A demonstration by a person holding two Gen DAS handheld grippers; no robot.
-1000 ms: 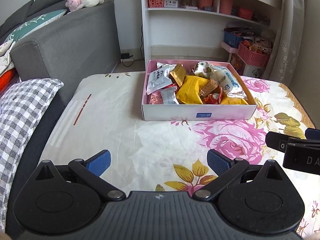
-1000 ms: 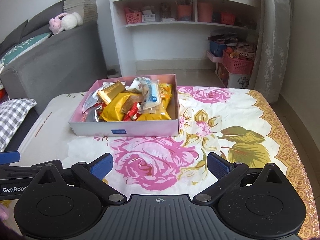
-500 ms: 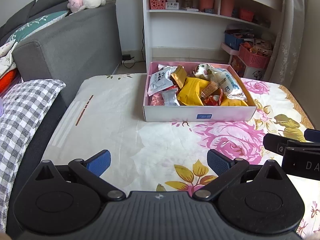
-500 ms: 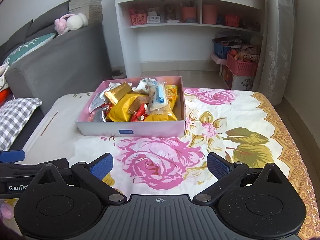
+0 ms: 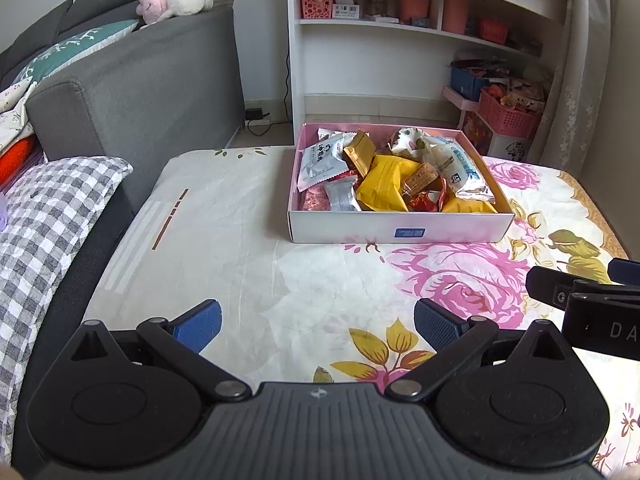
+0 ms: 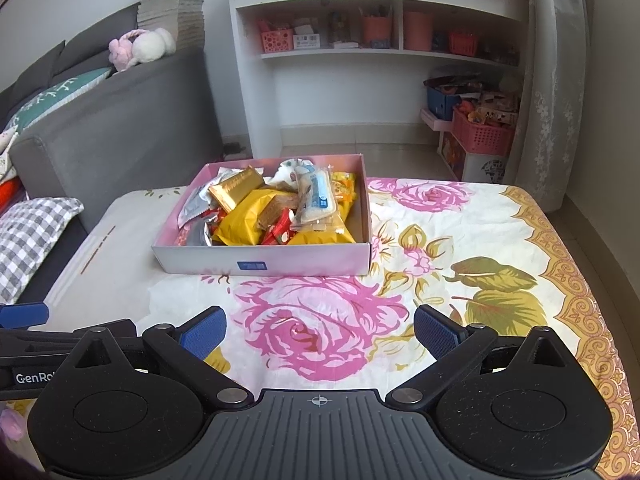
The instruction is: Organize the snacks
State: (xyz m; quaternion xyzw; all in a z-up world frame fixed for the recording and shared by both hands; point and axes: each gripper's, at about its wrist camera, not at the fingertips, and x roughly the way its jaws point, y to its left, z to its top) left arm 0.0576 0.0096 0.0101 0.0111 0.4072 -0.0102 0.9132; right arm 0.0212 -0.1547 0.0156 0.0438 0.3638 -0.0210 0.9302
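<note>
A shallow pink box [image 5: 400, 232] sits on the flowered cloth [image 5: 248, 264] covering the table, toward the far edge, its long axis running left to right across both views and its open top facing up. It is heaped with snack packets [image 6: 276, 212]: a big yellow pouch [image 5: 384, 188] lies near the middle, a gold packet [image 6: 237, 190] tilts up beside a white and grey sachet [image 5: 320, 162], and a long clear pack with blue print [image 6: 316, 200] lies front to back, its end pointing toward the bookshelf [image 6: 380, 52]. The left gripper [image 5: 316, 322] hangs low over the near part of the cloth, well short of the box, its blue pads spread wide with nothing between them. The right gripper [image 6: 320, 326] is beside it at about the same height, jaws likewise parted and empty. A grey sofa [image 5: 140, 80] stands off to the left.
</note>
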